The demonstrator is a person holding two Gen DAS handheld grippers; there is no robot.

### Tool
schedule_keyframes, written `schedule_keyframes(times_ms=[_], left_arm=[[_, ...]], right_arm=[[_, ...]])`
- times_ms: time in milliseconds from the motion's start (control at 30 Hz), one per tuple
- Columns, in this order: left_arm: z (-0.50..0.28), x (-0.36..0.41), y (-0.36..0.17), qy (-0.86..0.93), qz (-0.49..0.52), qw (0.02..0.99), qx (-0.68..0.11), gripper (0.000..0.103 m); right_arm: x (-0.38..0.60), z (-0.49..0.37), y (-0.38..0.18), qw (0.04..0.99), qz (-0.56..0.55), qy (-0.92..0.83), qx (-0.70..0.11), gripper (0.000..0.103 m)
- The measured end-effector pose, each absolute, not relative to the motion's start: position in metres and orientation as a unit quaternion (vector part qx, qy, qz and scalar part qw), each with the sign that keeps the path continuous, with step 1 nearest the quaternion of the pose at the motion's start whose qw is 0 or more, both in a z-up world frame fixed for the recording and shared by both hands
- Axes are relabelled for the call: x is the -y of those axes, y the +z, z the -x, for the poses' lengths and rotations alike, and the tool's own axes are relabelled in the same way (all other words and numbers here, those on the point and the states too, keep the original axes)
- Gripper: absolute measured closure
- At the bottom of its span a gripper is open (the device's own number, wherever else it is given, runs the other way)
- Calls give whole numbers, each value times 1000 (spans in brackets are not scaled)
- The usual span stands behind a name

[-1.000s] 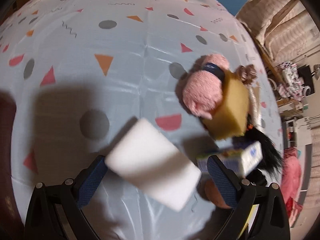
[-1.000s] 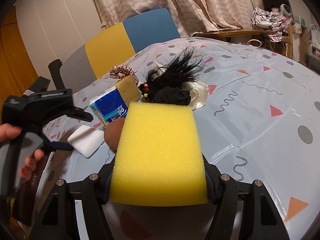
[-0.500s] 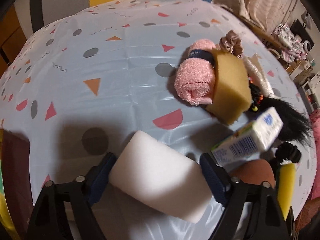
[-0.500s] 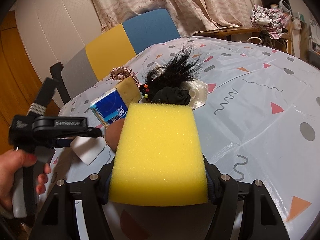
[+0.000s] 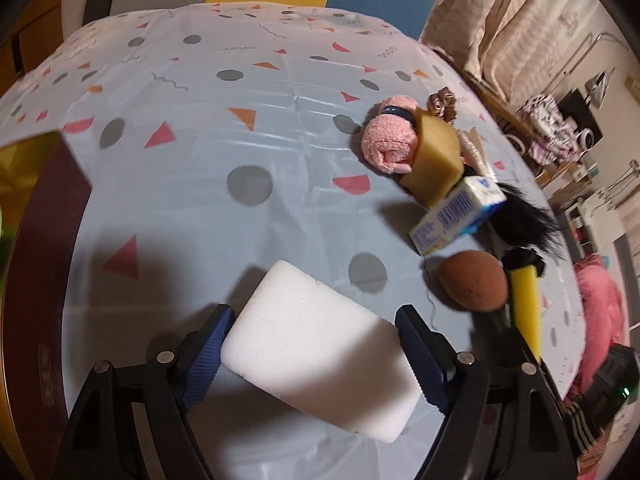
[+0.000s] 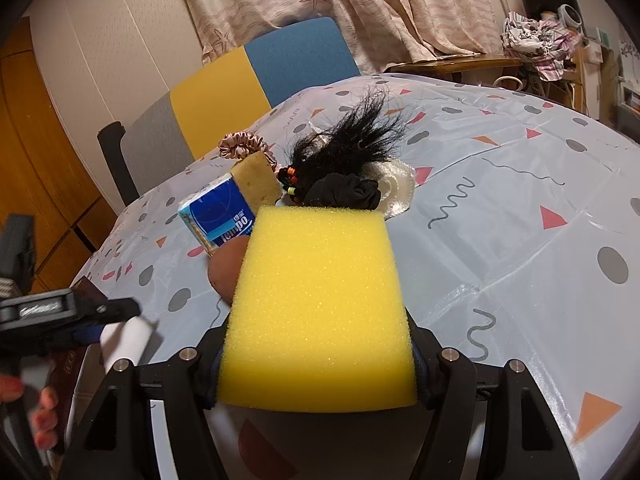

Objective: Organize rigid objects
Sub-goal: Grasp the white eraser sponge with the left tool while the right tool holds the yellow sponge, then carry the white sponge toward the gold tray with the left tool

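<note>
A white foam block (image 5: 316, 356) sits between the blue pads of my left gripper (image 5: 314, 314). Both pads press its sides and the jaws are still closing. The block hangs just above the patterned tablecloth (image 5: 200, 140); in the right wrist view the same white block (image 6: 124, 340) shows under the left gripper (image 6: 100, 312), with a hand on its handle. My right gripper (image 6: 316, 332) is shut on a yellow sponge (image 6: 320, 300), held still over the table. From the left wrist view the yellow sponge (image 5: 526, 300) appears edge-on at the right.
A pile lies on the cloth: a pink rolled towel (image 5: 390, 144), a tan sponge (image 5: 436, 164), a blue tissue pack (image 5: 456, 216), a brown oval thing (image 5: 472, 280), black hair (image 5: 520, 216) and a scrunchie (image 5: 442, 104). A dark red box (image 5: 40, 240) lies at the left edge. A chair (image 6: 256, 80) stands behind.
My left gripper's jaws closed in on the white block and carried it left, away from the pile and toward the table's edge. The right gripper and yellow sponge have not moved.
</note>
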State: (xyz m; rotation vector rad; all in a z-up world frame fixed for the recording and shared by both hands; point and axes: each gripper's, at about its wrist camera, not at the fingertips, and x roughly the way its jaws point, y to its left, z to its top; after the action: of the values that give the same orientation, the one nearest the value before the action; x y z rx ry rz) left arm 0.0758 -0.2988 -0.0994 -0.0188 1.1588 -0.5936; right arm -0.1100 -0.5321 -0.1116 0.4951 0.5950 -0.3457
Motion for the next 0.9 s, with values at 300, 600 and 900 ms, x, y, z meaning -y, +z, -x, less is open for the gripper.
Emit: schedule_keyframes(times_ms=[300, 600, 900], left_arm=[[-63, 283, -77, -311, 39, 789, -528, 19], [-69, 237, -43, -314, 87, 808, -491, 19], [-102, 166, -29, -282, 185, 811, -478, 19]], right_arm=[[530, 108, -112, 911, -232, -173, -292, 33], [524, 105, -112, 909, -214, -186, -305, 34], [523, 104, -110, 906, -206, -194, -314, 34]])
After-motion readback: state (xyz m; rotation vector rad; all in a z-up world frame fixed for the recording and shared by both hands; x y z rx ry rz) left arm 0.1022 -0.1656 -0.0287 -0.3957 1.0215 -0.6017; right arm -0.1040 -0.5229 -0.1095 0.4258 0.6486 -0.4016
